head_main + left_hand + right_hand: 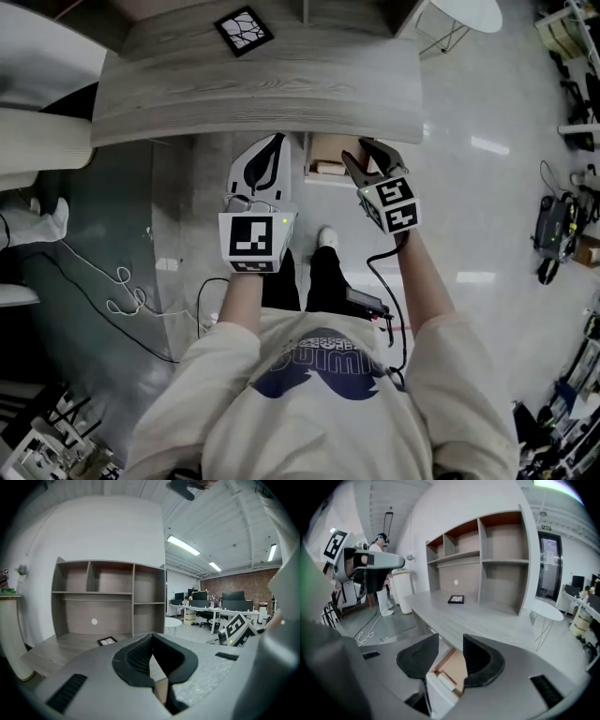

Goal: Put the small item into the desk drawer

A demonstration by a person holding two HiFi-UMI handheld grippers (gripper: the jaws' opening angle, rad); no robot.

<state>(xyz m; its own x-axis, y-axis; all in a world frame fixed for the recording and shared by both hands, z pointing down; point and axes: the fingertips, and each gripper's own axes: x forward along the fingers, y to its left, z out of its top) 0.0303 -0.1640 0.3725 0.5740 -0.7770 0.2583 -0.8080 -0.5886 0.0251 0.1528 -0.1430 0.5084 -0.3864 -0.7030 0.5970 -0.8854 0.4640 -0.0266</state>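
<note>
The wooden desk point(253, 84) runs across the top of the head view, and its drawer point(330, 148) stands pulled open under the front edge, brown inside. A small white item point(328, 168) lies in the drawer; the right gripper view shows this white item point(446, 682) below the jaws. My right gripper point(363, 152) hovers over the drawer point(454, 667) with its jaws apart and nothing between them. My left gripper point(277, 141) hangs just left of the drawer, jaws together and empty. In its own view the left gripper point(151, 638) points at the desk.
A black-framed tile point(244, 30) lies on the desk near the back. A shelf unit point(108, 597) stands on the desk. White cable point(122, 291) loops on the floor at left. A round white table point(469, 11) stands at the right.
</note>
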